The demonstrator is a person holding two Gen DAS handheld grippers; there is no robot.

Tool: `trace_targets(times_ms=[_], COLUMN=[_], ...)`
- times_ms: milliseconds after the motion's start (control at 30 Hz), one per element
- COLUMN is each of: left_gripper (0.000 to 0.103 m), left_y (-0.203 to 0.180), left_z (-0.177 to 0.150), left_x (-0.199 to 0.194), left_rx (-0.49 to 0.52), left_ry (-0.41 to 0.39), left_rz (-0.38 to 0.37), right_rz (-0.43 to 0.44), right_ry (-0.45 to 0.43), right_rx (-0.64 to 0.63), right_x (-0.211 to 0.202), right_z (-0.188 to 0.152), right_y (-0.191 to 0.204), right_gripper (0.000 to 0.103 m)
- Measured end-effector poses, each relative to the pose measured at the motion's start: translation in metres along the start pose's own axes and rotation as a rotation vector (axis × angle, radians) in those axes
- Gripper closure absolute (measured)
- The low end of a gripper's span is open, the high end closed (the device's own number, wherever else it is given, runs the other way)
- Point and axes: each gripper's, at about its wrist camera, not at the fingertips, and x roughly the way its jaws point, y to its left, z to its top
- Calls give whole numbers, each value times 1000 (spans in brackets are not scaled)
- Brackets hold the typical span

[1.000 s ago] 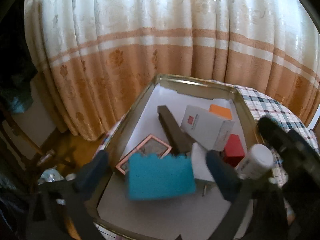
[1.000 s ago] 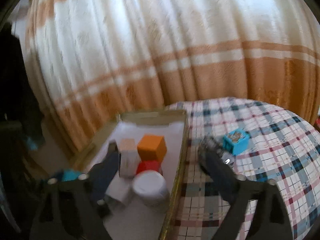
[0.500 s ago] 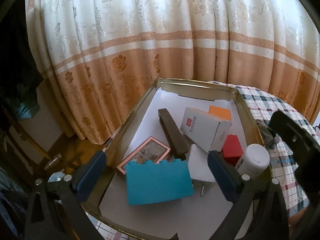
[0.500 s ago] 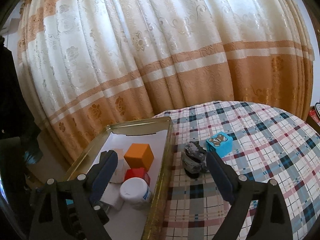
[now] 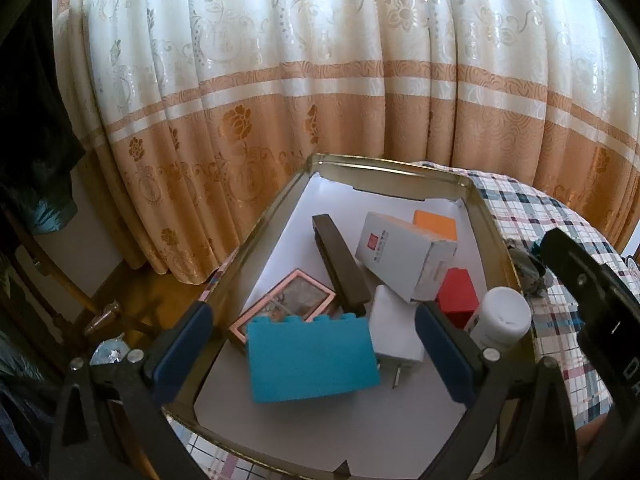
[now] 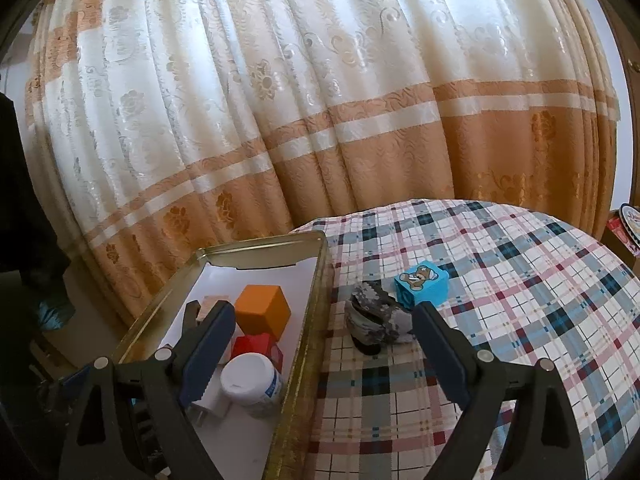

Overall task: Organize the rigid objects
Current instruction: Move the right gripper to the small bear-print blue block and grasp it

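Left gripper hovers over the gold tin tray, jaws spread wide, nothing pinched between them. Below the gap, in the lower middle of the left wrist view, lies a teal block with a notched top edge, flat on the tray's white lining. Just behind it, a pink-framed card box, and a long dark brown box running up toward the frame's centre. To the right of that, a white carton with a red logo lies on its side, an orange cube peeking out behind it. A white plug adapter sits beside the teal block, prongs pointing down-frame. A red block and a white bottle crowd the tray's right wall.

Over in the right wrist view, the right gripper is also gaping wide and empty, straddling the tray's right rim. Out on the plaid tablecloth, centre frame, a grey mottled bundle lies just right of the tray; what it is I cannot tell. Touching or nearly touching its far side is a small blue cube with a bear picture on top. Cream and orange curtains fill the whole upper frame.
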Motion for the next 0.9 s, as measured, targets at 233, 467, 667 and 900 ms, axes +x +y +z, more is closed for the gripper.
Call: trace_targets(times_ms=[233,467,667,900], left_gripper=[1,1,1,1], left_y=[-1,-6,-11,-15], left_z=[0,-2,-3,-3], left_x=[-1,-2,-3,-3], left_rx=[-1,1,4,9], left_ry=[0,6,12,15], left_rz=[0,-10,-18,-25], right_rz=[-9,-22,-51,-91], right_ry=[2,-4,-2,8], right_rx=[-4,-13,-13,7], right_x=[0,-2,-3,-3], right_z=[-1,1,4,7], right_y=[-1,-4,-14,-32], right_gripper=[11,11,11,11])
